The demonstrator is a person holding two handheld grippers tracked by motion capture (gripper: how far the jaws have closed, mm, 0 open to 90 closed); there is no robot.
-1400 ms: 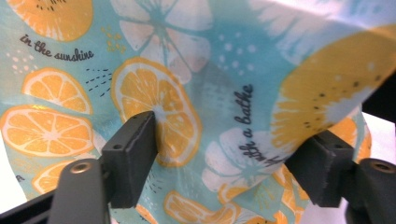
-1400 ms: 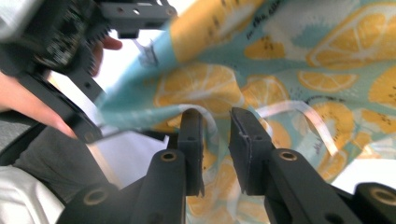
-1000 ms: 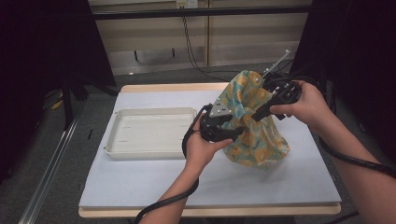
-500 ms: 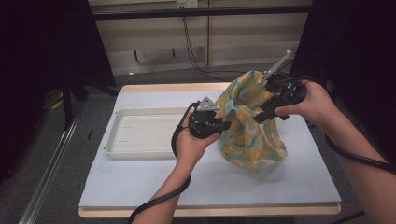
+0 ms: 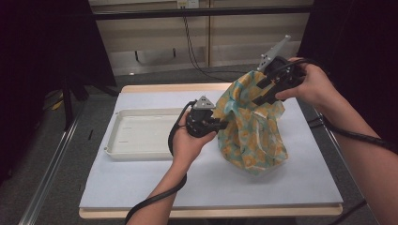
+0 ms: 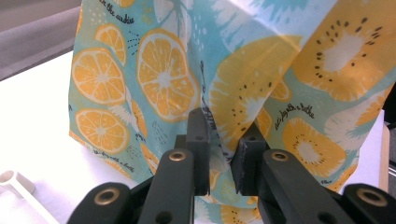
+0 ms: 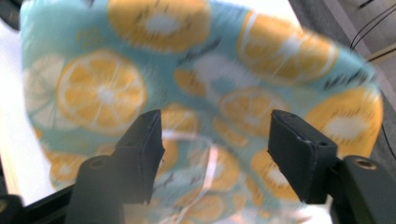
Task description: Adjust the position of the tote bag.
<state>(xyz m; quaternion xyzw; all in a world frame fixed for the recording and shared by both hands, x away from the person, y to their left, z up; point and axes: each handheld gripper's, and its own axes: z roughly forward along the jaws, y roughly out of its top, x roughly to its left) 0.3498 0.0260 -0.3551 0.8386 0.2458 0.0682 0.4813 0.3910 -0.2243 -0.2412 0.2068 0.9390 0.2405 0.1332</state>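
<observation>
While my left gripper (image 6: pixel 219 154) pinches a fold of the fruit-print bag (image 5: pixel 251 126) between nearly closed jaws, it has slid left toward the white tray (image 5: pixel 136 133). My right gripper (image 7: pixel 215 158), jaws wide, has risen over the bag, right of the tray.

Left gripper view. The two black jaws of the left gripper (image 6: pixel 223 161) rise from the lower edge, drawn close together on a fold of a thin turquoise bag printed with orange citrus slices and yellow kiwi slices (image 6: pixel 163 74). The bag hangs upright across most of the frame, creased vertically above the jaws. A white table surface (image 6: pixel 37 154) lies at left; a white tray corner (image 6: pixel 14 184) sits bottom left.
</observation>
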